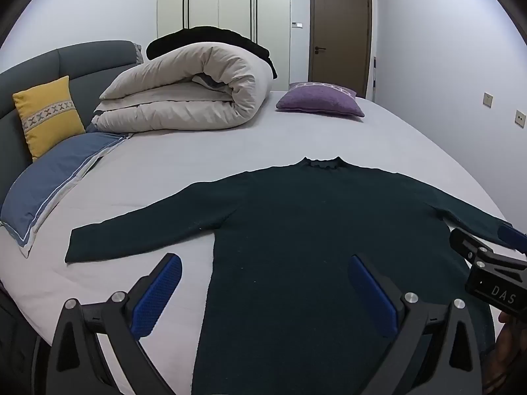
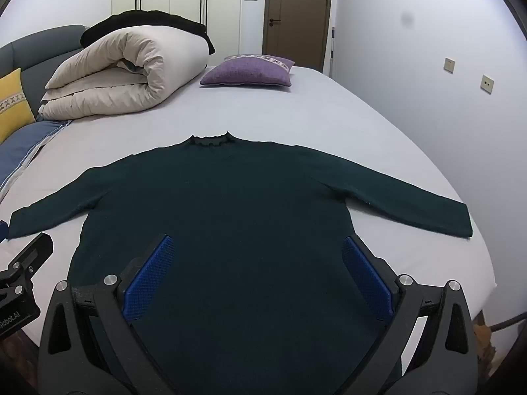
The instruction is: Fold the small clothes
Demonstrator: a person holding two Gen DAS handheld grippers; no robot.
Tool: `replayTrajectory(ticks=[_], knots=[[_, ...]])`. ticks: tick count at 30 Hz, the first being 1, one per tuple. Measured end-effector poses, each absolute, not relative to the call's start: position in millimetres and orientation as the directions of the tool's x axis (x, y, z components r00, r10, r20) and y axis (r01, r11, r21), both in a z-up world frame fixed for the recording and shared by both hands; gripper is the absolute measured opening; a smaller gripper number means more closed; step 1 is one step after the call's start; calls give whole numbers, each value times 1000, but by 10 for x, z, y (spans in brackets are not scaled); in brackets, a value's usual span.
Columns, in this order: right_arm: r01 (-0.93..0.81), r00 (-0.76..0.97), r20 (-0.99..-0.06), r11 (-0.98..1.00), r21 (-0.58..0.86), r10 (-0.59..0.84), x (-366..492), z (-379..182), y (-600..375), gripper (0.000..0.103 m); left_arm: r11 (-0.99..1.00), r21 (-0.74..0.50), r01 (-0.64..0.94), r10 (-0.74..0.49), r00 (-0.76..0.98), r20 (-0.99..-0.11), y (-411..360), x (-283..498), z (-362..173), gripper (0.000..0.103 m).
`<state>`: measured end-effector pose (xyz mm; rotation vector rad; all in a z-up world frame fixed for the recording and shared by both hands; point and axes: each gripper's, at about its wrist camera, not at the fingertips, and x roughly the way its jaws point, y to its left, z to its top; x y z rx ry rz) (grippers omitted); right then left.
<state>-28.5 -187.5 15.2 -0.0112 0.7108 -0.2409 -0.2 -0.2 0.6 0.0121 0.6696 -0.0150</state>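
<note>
Sweater first — dark green, long-sleeved (image 2: 230, 214), spread flat on the bed (image 2: 329, 115) with its frilled collar away from the cameras and both sleeves stretched out to the sides. And right over its lower half hang the two grippers, both angled downward.

Right gripper (image 2: 257, 276): jaws spread as wide as they go, blue pads (image 2: 150, 276) facing each other with nothing pinched between them. They frame the sweater's body from above, and whether the tips touch the knit I can't tell. Left gripper (image 1: 263, 296): just as wide, nothing held, one blue pad (image 1: 156, 296) over bare sheet beside the garment's edge, the other over the dark fabric. Each tool shows at the edge of the other's view, so they sit side by side, near one another. At the bottom right of the left wrist view, part of a hand (image 1: 507, 345) shows just below the right tool.

Moving out: the sleeve on the left (image 1: 138, 227) lies straight across the pale sheet, cuff well clear of the blue pillow (image 1: 56, 181) at the headboard side. The other sleeve (image 2: 411, 204) runs toward the bed's edge — its cuff stops just short of it.

Further back, a rolled cream duvet (image 1: 184, 92) with something black (image 1: 210, 38) draped on top, a yellow cushion (image 1: 49, 115) propped against the grey headboard (image 1: 82, 62), and a purple cushion (image 2: 250, 70) lying alone near the far edge. Behind it all, wardrobe doors (image 1: 224, 0) and a brown door (image 1: 339, 33), shut.
</note>
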Motion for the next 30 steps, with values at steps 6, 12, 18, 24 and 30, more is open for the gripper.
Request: replayTrajectory(ticks=[6,12,18,24,30], knots=[[222,729,-644,970,-96,-230,-287,156,-1871,103,1000,-13,19,-23,786,-618,19,-23,18,103],[217,730,-645,972,-92,-224,-286,147,-1867,103,1000,-6,14,-15,784,-620,39,-3,38,103],[214,731,-645,972,-94,-223,-283,155,-1860,103,1000,-7,13,-15,784,-621,93,-3,62,103],[215,731,-645,972,-96,-225,-262,159,-1855,103,1000,-10,12,-15,784,-620,118,15,46,103],[215,730,-646,972,-95,-225,-315,143,-1851,103,1000,-14,5,-13,784,-621,199,-21,68,103]])
